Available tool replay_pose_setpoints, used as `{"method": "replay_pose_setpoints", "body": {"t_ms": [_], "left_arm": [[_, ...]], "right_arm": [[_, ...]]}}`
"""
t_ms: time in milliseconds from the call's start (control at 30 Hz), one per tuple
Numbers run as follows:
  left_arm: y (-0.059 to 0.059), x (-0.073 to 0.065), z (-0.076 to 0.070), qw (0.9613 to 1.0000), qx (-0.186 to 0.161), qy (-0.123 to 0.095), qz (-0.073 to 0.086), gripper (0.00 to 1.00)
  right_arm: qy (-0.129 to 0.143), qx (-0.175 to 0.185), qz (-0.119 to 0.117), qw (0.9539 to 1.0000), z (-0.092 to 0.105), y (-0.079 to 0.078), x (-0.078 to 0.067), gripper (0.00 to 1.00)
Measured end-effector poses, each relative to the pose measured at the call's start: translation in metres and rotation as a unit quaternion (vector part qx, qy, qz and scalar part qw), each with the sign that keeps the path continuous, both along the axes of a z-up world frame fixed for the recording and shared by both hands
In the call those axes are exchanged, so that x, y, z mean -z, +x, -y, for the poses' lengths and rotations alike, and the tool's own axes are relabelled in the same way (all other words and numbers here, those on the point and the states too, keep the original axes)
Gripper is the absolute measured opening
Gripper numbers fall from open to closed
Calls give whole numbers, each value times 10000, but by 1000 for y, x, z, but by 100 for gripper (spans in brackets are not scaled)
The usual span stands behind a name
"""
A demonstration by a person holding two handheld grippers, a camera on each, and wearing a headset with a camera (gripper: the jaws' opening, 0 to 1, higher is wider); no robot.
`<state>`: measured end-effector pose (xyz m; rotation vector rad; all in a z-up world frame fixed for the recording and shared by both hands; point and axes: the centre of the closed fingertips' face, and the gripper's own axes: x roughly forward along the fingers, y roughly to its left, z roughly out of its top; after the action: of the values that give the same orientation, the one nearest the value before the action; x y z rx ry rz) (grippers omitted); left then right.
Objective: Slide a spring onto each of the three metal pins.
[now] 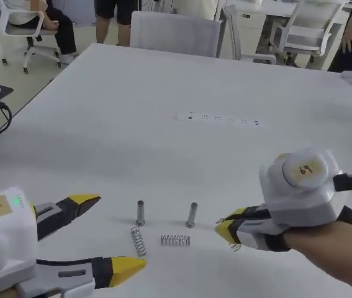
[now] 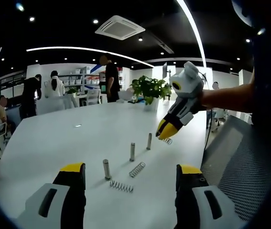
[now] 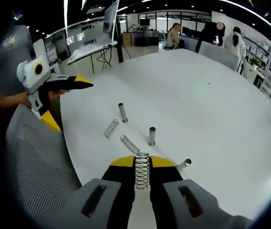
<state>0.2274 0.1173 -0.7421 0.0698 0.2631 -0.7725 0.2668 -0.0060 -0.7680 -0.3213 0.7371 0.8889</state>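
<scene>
The right tool [image 3: 142, 161], clamped on a silver coil spring [image 3: 142, 172] lying lengthwise along its jaws, hovers just beside a short metal pin [image 3: 183, 164] (the left tool [image 2: 130, 168] gapes empty).

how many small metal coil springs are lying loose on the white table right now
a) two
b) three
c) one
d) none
a: one small metal coil spring and a second spring lie flat on the white table beside the short metal pins, while a third spring is clamped in the yellow-tipped right gripper.
</scene>
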Motion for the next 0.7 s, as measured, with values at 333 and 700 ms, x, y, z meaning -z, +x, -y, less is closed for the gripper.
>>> {"method": "replay_pose_setpoints", "body": {"t_ms": [333, 700], "left_arm": [[1, -12, 9, 9987, 233, -427, -125, 67], [2, -24, 27, 9968, 600, -520, -122, 60]], "right_arm": [[741, -248, 396, 9962, -41, -2, -50, 8], [1132, -576, 650, 9898, -76, -8, -79, 8]]}}
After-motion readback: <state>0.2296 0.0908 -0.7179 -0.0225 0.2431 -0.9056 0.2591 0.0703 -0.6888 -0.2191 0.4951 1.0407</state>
